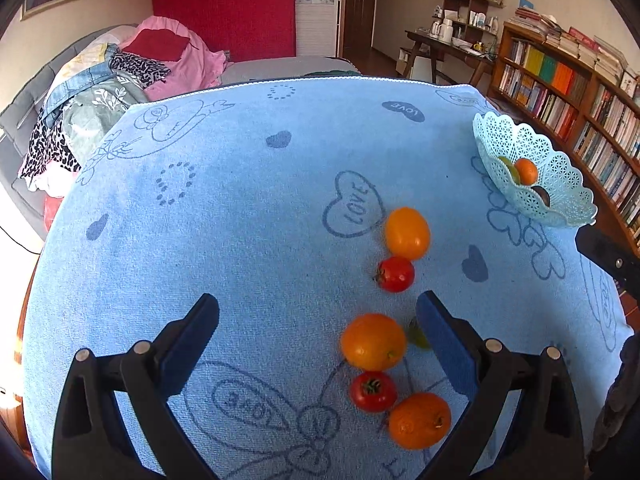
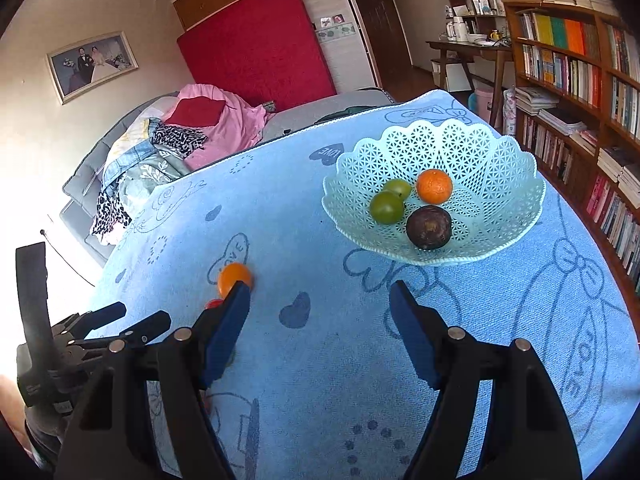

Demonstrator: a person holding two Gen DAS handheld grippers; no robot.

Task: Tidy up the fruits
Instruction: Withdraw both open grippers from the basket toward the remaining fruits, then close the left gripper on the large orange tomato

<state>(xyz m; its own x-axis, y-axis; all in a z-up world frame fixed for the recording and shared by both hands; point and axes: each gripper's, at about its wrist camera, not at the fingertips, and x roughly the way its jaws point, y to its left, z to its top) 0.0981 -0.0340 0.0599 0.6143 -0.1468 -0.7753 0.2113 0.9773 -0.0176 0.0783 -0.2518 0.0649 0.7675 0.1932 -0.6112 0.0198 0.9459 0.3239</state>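
Overhead, both tools, left tool (image 1: 318, 316) and right tool (image 2: 320, 304), wide apart, empty.

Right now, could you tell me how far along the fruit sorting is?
Done: the pale blue lattice plastic basket holds four fruits: one orange, two green fruits, one dark purple fruit.

In hand: nothing. The left gripper stands open over a round orange on the blue towel; the right gripper is open and empty.

Left: three orange fruits, two red tomatoes and a partly hidden green fruit.

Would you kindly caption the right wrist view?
Open right tool faces lattice basket holding four fruits.
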